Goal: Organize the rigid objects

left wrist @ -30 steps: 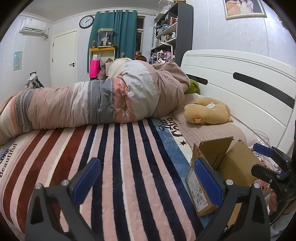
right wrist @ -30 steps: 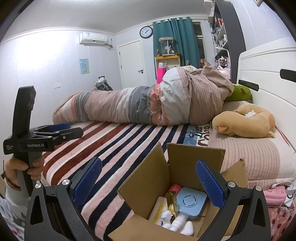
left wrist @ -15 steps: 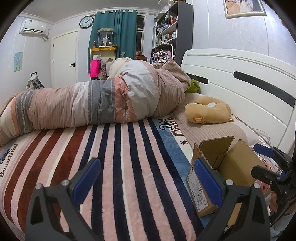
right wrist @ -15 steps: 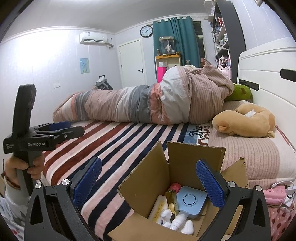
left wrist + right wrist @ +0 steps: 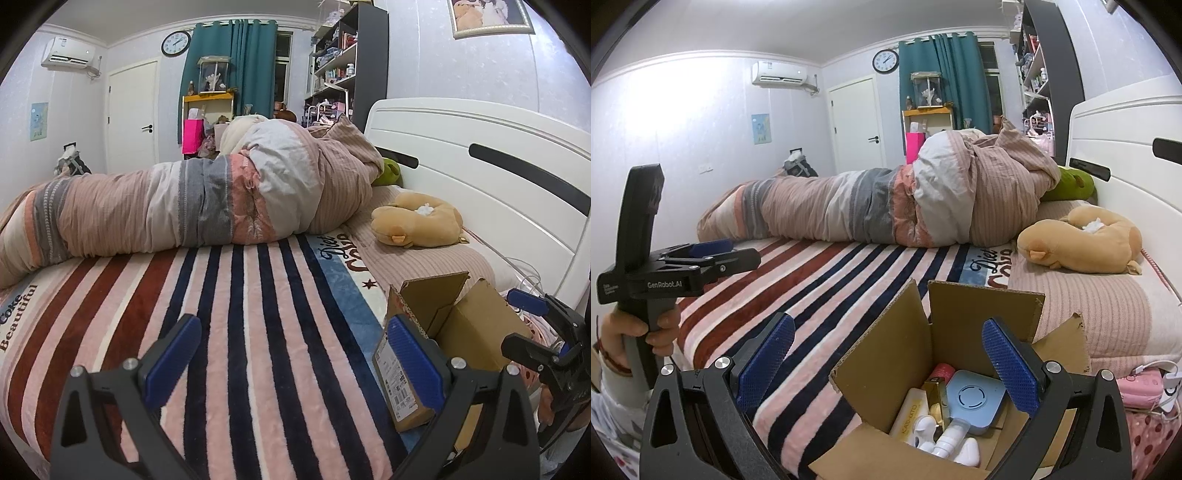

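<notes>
While right gripper [image 5: 886,369] hovers agape above box [image 5: 923,332], left gripper [image 5: 291,358] agape beside box: descend straight, clear flaps.

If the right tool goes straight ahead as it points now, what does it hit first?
Probably the open cardboard box: the right tool, its jaws open, points right at it, likely meeting the raised back flap first. Depth is hard to judge.

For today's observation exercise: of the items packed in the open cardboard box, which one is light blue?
The flat, rounded-square device with a ring on its face, at the right of the cardboard box. The pieces beside it are white, plus one gold and one pink.
</notes>
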`<action>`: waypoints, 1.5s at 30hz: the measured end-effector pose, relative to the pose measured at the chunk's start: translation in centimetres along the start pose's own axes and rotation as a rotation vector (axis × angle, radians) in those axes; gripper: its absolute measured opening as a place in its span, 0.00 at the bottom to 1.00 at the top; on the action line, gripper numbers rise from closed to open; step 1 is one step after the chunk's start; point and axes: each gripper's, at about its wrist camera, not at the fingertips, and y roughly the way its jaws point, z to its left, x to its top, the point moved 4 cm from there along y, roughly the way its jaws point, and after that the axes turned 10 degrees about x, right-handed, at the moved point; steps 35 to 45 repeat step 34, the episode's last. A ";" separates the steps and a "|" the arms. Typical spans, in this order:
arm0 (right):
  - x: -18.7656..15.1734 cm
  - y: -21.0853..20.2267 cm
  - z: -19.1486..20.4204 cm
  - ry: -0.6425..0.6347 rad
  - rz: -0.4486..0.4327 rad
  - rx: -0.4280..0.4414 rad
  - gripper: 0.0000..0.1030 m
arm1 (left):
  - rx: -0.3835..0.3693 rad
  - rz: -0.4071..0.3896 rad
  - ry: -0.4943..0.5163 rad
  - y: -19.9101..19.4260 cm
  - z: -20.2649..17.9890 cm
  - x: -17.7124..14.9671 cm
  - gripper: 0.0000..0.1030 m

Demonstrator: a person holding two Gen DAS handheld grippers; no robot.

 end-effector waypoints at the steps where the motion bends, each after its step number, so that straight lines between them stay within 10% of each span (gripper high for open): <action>1: 0.0 0.0 0.0 0.000 0.000 0.000 0.99 | 0.003 0.000 -0.001 -0.1 0.0 0.0 0.97; 45: 0.0 0.1 -0.3 -0.006 0.004 0.007 0.99 | 0.008 0.002 -0.004 -0.5 0.2 -0.2 0.97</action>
